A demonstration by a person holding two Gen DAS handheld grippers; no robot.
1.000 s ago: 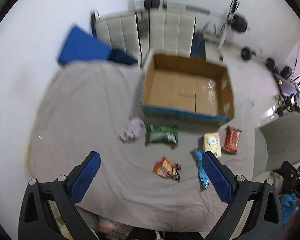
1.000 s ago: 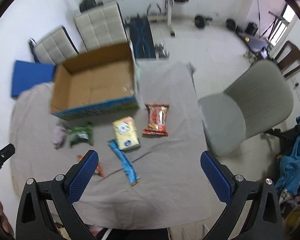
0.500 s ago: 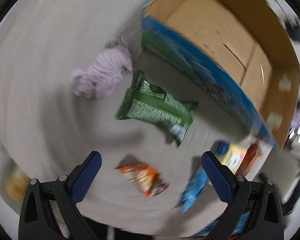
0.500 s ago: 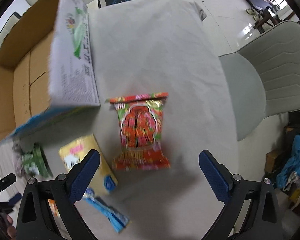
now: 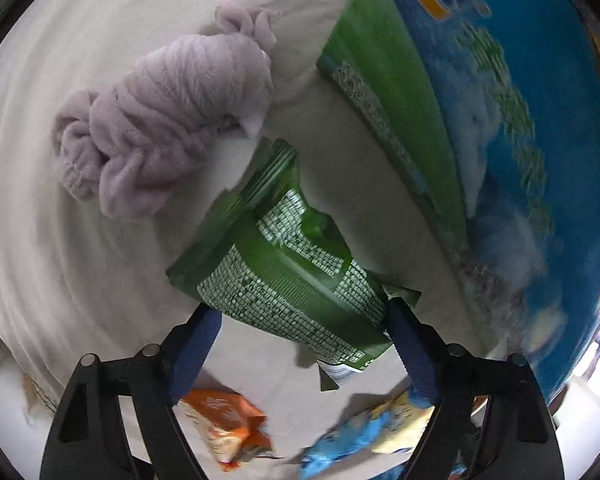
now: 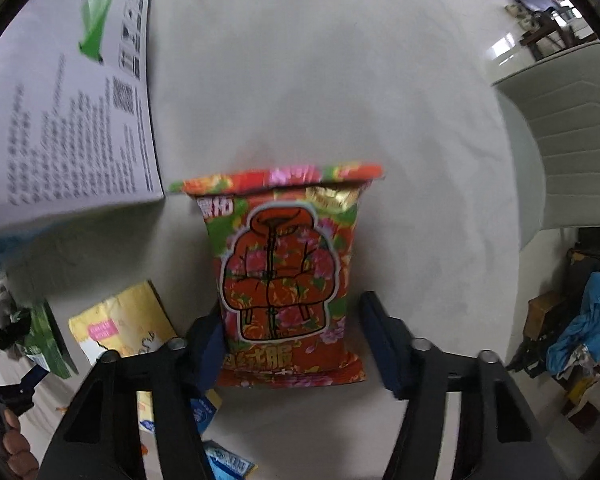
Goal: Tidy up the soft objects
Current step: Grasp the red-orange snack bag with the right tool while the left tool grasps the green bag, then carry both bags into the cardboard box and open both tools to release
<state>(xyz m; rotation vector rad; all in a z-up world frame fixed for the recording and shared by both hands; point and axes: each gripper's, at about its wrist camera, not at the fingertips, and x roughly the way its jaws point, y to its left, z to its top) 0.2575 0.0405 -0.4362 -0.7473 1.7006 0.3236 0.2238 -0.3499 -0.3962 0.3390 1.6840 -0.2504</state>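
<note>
In the left wrist view a green snack packet (image 5: 288,276) lies on the grey cloth, its near end between the two blue fingers of my left gripper (image 5: 302,316), which is open around it. A rolled lilac cloth (image 5: 160,124) lies just beyond it to the left. In the right wrist view a red flowered snack packet (image 6: 284,276) lies between the fingers of my right gripper (image 6: 290,318), open, the left finger at the packet's edge. The cardboard box (image 5: 500,132) stands close on the right of the left view, and its white printed side (image 6: 64,100) fills the left of the right view.
An orange packet (image 5: 224,424) and a blue packet (image 5: 348,444) lie near the left gripper's base. A yellow packet (image 6: 120,328) lies left of the right gripper, with the green packet (image 6: 46,340) and the other gripper beyond. A grey chair (image 6: 560,140) stands off the table's right edge.
Both grippers have dropped from high over the table to close above the cloth. The left now straddles the green packet, the right the red packet. Both stay open.
</note>
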